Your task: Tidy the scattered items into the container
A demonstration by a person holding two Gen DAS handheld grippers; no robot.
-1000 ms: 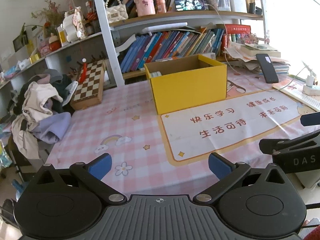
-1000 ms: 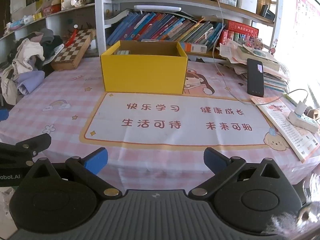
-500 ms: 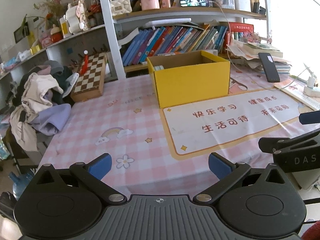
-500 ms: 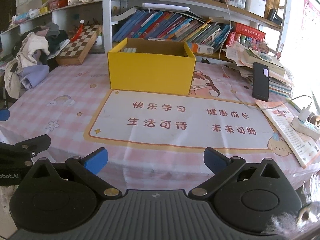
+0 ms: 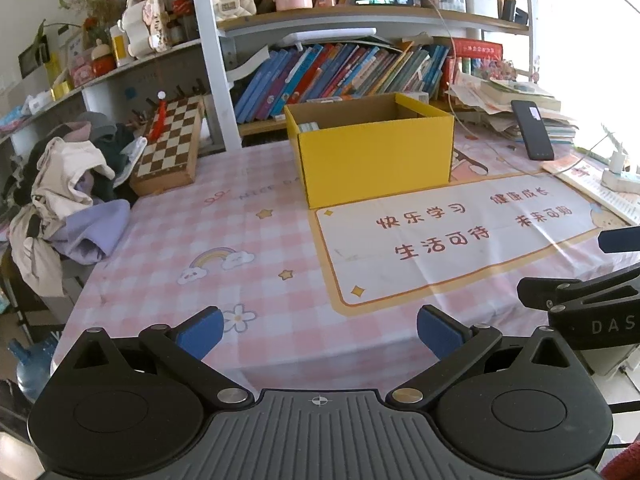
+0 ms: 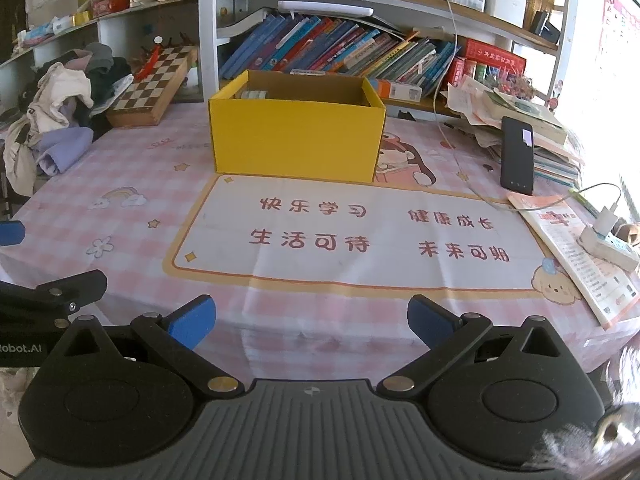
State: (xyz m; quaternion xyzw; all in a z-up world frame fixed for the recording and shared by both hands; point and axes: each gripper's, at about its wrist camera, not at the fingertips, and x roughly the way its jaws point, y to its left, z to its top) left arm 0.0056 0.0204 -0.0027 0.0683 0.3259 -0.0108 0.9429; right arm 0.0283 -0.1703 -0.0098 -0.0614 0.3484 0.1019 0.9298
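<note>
Both views have drawn back from the yellow box (image 6: 296, 136), which now sits well ahead of the left hand-held gripper (image 5: 320, 332) and right hand-held gripper (image 6: 312, 320), each wide open and empty above the near bench (image 6: 120, 184) edge, probably because little is left to collect.

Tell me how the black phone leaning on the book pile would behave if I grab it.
The phone looks stiff and flat, so it should not flop. Its glossy face suggests the pads may slip. It stands tilted against the book pile, so a nudge would likely slide it down onto the table. A white cable runs close by; whether it is plugged into the phone is unclear.
</note>
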